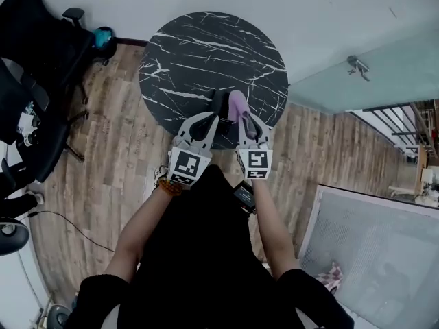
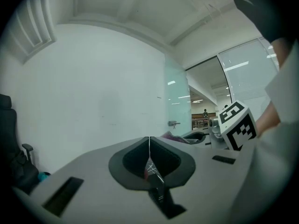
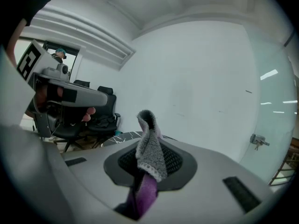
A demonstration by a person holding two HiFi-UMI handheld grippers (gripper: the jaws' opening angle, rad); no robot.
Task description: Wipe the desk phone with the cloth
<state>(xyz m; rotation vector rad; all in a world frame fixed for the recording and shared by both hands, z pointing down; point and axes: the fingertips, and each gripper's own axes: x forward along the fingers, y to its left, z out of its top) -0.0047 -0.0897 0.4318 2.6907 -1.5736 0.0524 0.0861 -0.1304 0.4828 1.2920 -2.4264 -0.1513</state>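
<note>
No desk phone shows in any view. In the head view both grippers hover over the near edge of a round black marble table [image 1: 206, 53]. My right gripper [image 1: 241, 115] is shut on a cloth [image 1: 236, 103] that is purple on one side and grey on the other. In the right gripper view the cloth [image 3: 149, 150] stands up between the jaws and folds over at its top. My left gripper [image 1: 217, 105] sits just left of the right one. Its jaws are shut, pressed together with nothing between them [image 2: 149, 146].
Black office chairs [image 1: 38, 81] stand to the left on the wood floor, with a teal object [image 1: 103, 37] beside them. A glass partition [image 1: 370, 74] runs along the right. A grey mat [image 1: 374, 252] lies at lower right, and a cable [image 1: 65, 225] trails at lower left.
</note>
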